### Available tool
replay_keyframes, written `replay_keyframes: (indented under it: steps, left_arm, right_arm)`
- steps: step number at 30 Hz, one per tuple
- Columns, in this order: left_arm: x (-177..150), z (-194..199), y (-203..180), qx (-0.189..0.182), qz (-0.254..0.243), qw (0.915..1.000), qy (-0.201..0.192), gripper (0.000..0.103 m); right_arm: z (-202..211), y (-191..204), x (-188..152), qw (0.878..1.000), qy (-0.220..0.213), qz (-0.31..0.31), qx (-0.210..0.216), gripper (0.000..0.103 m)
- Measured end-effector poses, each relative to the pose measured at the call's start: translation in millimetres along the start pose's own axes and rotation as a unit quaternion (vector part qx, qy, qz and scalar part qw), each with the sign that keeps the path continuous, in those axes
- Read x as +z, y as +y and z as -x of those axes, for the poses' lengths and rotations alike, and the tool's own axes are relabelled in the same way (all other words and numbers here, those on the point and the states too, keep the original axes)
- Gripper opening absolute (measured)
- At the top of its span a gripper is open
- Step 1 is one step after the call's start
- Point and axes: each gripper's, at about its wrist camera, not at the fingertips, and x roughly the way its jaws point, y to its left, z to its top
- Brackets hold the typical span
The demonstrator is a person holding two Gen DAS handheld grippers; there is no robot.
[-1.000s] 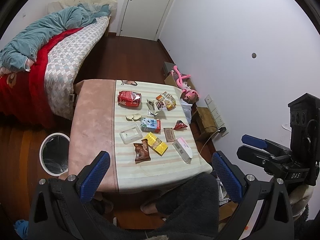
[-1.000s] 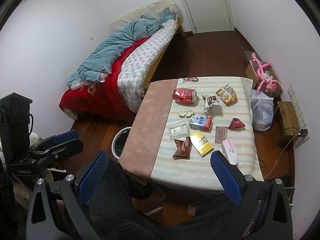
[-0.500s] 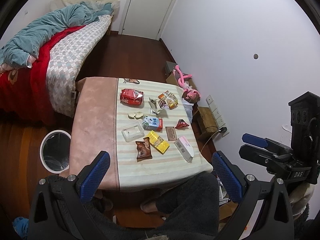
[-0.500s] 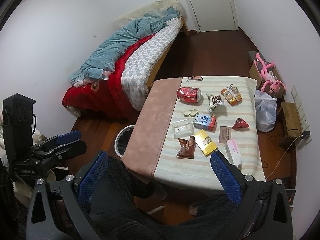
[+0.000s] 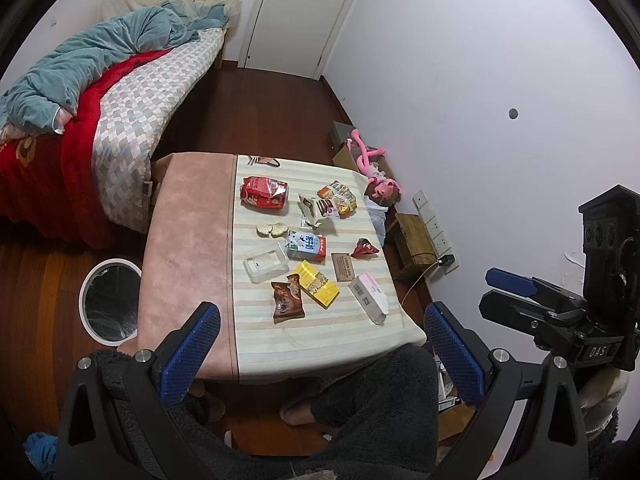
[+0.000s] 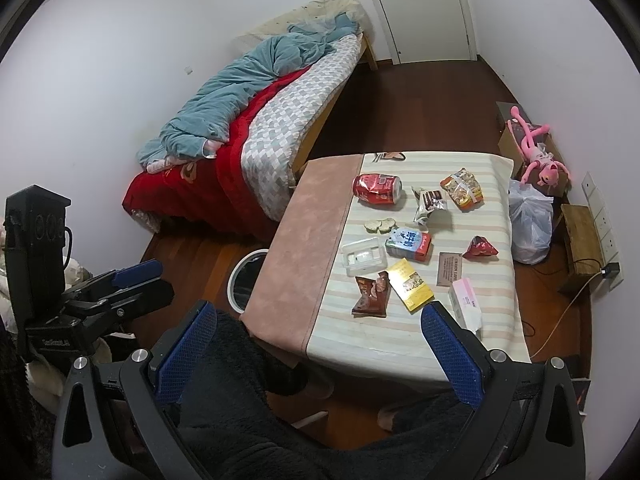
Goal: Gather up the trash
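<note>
High above the bench [image 5: 188, 216], I hold both claws, left [image 5: 320, 344] and right [image 6: 316, 340], wide and empty, to survey the wrappers [image 5: 288, 300] before choosing.

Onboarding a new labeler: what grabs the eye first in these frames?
The litter spread over the striped cloth on the table: a crushed red can at the far end, a brown snack wrapper and a yellow packet nearer. A white-rimmed trash bin stands on the floor left of the table. Both grippers, left and right, hang open, short of it.
</note>
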Motion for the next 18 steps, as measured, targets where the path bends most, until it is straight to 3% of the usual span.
replay_keyframes:
  steps: [18]
  left_arm:
    - [1.9, -1.1, 4.1, 0.000, 0.003, 1.0000, 0.001, 0.103]
  right_arm:
    - [0.4, -4.5, -1.6, 1.000, 0.001, -0.002, 0.004, 0.103]
